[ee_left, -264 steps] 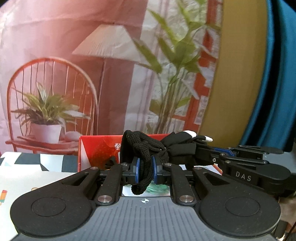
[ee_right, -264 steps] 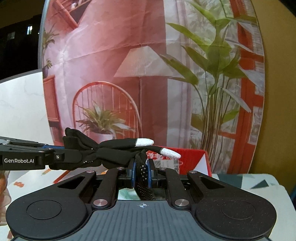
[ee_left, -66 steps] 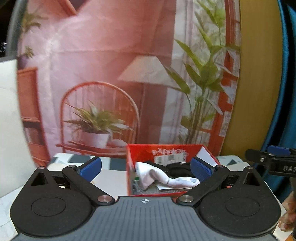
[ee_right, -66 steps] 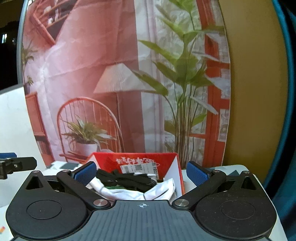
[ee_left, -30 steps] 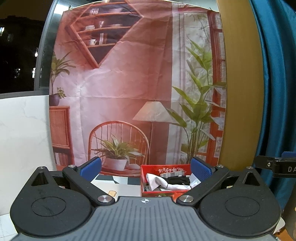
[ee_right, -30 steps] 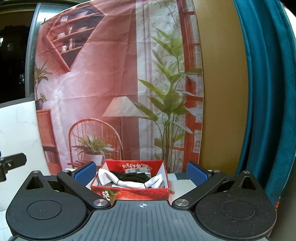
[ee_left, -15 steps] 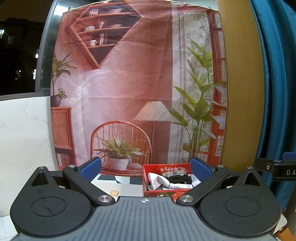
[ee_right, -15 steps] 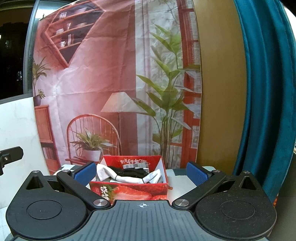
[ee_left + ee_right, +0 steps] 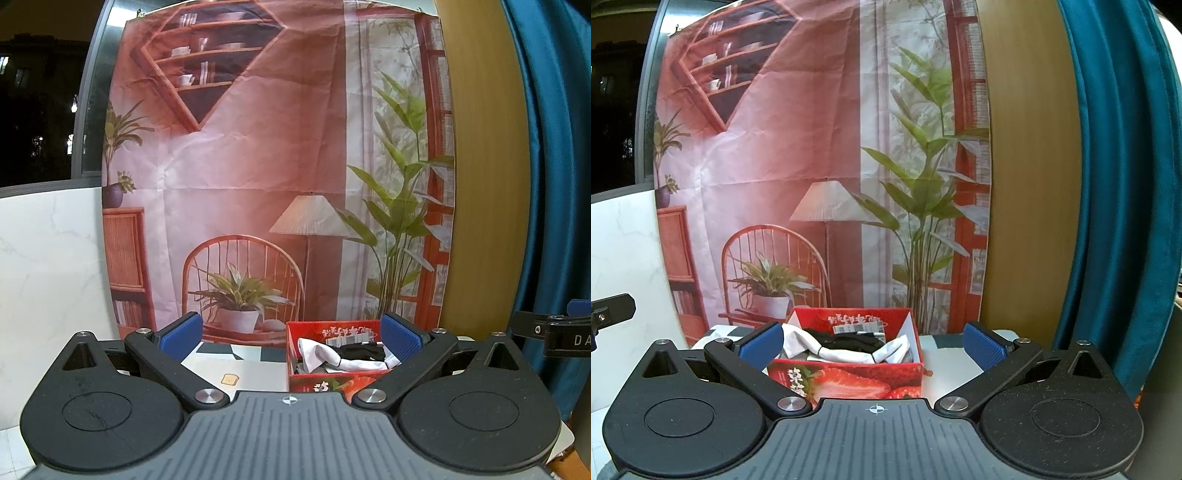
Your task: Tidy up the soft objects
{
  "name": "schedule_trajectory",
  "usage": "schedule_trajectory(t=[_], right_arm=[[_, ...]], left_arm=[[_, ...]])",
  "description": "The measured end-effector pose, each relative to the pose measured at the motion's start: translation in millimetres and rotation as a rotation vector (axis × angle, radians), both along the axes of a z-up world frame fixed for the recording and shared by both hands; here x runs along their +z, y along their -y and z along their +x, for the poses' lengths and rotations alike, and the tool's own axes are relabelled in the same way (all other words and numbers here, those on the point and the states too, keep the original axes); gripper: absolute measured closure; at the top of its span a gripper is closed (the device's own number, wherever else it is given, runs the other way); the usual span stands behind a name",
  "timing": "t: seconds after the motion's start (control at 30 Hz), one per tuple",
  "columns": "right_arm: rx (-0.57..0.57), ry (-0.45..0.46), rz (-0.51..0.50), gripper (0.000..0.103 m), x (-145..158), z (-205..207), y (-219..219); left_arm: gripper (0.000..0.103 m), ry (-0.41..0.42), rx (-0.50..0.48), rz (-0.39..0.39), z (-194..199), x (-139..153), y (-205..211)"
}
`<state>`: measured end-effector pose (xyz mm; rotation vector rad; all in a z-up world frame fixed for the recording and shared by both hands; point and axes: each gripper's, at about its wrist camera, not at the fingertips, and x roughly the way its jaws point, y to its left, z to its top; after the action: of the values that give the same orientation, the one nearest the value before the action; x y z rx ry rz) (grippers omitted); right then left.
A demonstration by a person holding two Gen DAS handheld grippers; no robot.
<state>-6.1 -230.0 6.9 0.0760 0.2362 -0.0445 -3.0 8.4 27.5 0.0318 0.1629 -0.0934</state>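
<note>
A printed backdrop (image 9: 258, 166) of a pink room, with shelves, a lamp, a rattan chair and leafy plants, fills the far side of both views, with a tan wooden panel (image 9: 1030, 166) and a teal curtain (image 9: 1115, 184) to its right and a white marble-look board (image 9: 48, 266) to its left. Below it lies a table (image 9: 251, 373) with a pale patterned cover. On the table stands a red strawberry-print box (image 9: 846, 380), open at the top, seen toward the right in the left wrist view and near the middle in the right wrist view. Inside the box lie a white sock (image 9: 849, 354) draped across and a black glove (image 9: 849, 341) just behind it, touching; the same sock (image 9: 325, 356) and glove (image 9: 360, 350) show in the other view. The left gripper (image 9: 291, 332) is spread wide with nothing between its blue pads (image 9: 181, 332), held back on the near side of the box. The right gripper (image 9: 871, 345) is likewise spread wide and empty, its blue pads (image 9: 982, 349) framing the box from the near side
</note>
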Motion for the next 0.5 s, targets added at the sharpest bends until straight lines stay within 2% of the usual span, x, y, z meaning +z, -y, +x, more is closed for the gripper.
schedule_trajectory(t=[0.5], right_arm=[[-0.003, -0.001, -0.002, 0.000, -3.1, -0.3, 2.2]], left_arm=[[0.000, -0.012, -0.006, -0.015, 2.4, -0.7, -2.5]])
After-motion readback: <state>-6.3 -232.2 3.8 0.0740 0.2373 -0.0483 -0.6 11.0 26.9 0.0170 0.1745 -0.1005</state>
